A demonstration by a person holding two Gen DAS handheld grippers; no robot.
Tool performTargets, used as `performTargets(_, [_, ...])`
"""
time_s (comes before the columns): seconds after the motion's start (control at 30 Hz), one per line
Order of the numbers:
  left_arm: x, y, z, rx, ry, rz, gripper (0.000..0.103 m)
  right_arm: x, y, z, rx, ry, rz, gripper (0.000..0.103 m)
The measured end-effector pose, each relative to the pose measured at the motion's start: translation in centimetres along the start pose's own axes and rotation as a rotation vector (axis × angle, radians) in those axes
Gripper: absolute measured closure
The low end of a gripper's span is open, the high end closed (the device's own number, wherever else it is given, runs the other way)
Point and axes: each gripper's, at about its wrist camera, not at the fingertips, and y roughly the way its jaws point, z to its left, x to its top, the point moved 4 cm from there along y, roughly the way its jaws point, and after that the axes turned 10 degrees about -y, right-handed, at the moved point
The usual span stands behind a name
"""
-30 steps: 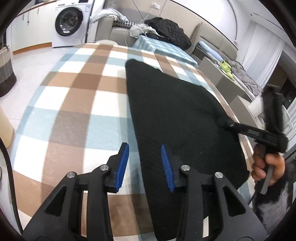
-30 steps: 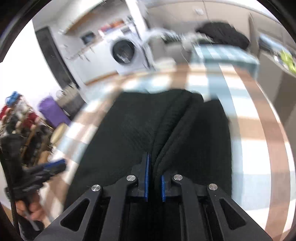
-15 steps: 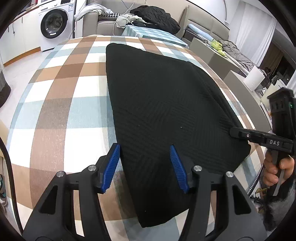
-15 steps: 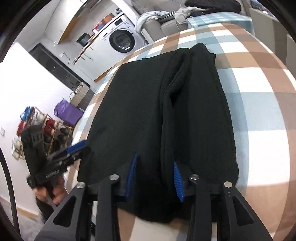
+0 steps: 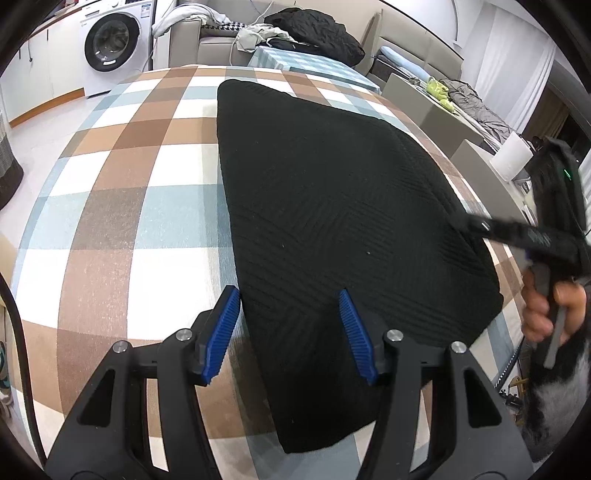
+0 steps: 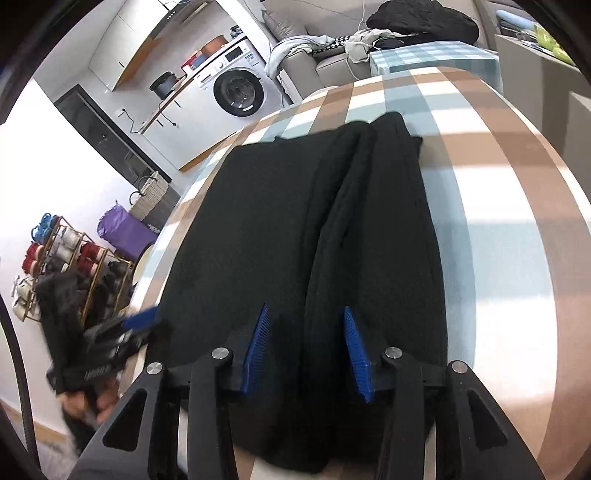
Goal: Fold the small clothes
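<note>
A black knit garment (image 5: 332, 203) lies folded lengthwise on the checked tablecloth (image 5: 129, 221). My left gripper (image 5: 288, 295) hovers open over the garment's near left edge, its left pad just off the cloth edge. In the right wrist view the garment (image 6: 251, 229) shows a raised fold ridge running away from me. My right gripper (image 6: 306, 310) straddles the near end of that ridge with its jaws opening, and the pads stand clear of the fabric. The right gripper (image 5: 467, 223), held by a hand, reaches in at the garment's right edge. The left gripper (image 6: 144, 317) appears blurred at the lower left.
A washing machine (image 5: 110, 40) and a sofa piled with clothes (image 5: 295, 33) stand beyond the table. A white roll (image 5: 513, 158) sits on a side unit to the right. A shoe rack (image 6: 62, 258) and a woven basket (image 6: 147, 192) are on the floor to the left.
My right gripper was shut on the garment's fold and has let go, its jaws spreading. My left gripper opened wider and shifted right over the garment's edge. The garment has settled flatter.
</note>
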Motion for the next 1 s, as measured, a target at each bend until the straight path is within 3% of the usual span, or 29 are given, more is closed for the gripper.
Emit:
performTargets(0.27, [1.5,0.5,0.4,0.011,-0.013,-0.012,0.05,6.7,5.3,-2.3,-0.032,-0.02,0.021,0.061])
performTargets(0.37, [2.0,0.6,0.9,0.011,-0.03,-0.02,0.05,8.2,6.1,-2.6,-0.08,-0.045,0.001,0.088])
performTargets(0.43, [2.3,0.3,1.0,0.003,-0.039,-0.025,0.05,8.8,5.3,-1.9,-0.077,-0.077,-0.036,0.094])
performTargets(0.6, [3.1,0.2,0.4,-0.02,-0.029,-0.04,0.05,10.9,0.9,-0.6,-0.1,-0.134,-0.146,0.094])
performTargets(0.8, [2.6,1.4,0.0,-0.018,-0.021,-0.008,0.05,9.5,3.2,-5.6,-0.187,-0.028,-0.032,0.091])
performTargets(0.9, [2.2,1.5,-0.2,-0.019,-0.017,-0.001,0.05,8.1,3.2,-6.7,-0.139,0.024,-0.001,0.084])
performTargets(1.0, [1.9,1.5,-0.3,-0.026,-0.015,0.003,0.05,6.1,1.4,-5.9,-0.081,-0.003,0.002,0.075])
